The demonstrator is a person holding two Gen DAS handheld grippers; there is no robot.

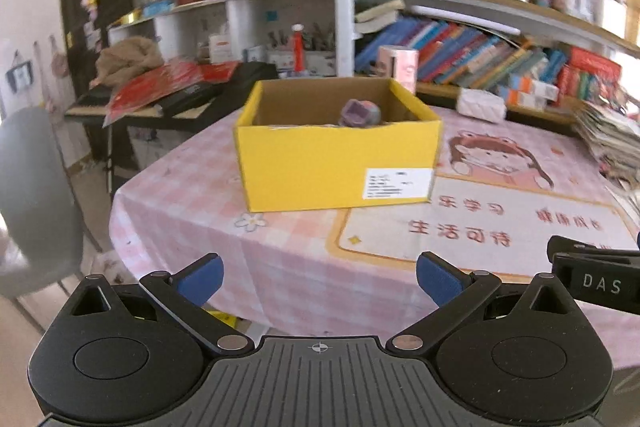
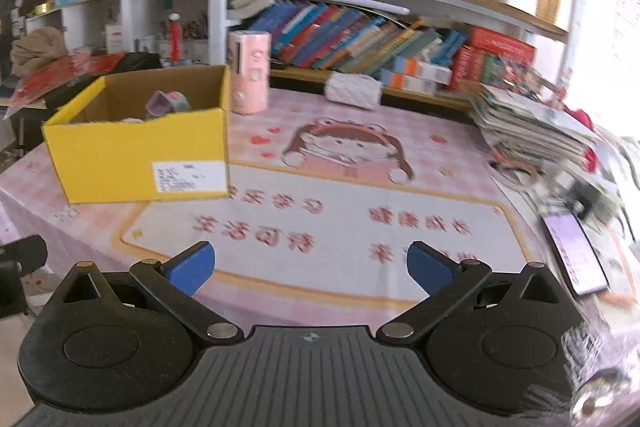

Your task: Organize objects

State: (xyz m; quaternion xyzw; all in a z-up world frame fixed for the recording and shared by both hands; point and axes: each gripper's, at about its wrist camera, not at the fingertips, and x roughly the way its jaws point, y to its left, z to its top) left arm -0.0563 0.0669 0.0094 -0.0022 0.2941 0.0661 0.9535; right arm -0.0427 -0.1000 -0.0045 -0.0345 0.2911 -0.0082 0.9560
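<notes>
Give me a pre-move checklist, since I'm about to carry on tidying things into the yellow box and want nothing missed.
1. Left gripper empty, jaws apart: ok.
2. Right gripper empty, jaws apart: ok.
3. Yellow cardboard box upright with its top open, on the pink tablecloth: ok.
4. Room left in the box: cannot tell; a purple item sits inside, the rest of the floor is hidden by the front wall.
5. Next item chosen: not ok; neither gripper is near a loose object.
6. Phone lying near the table's right edge, clear of both grippers: ok.
</notes>
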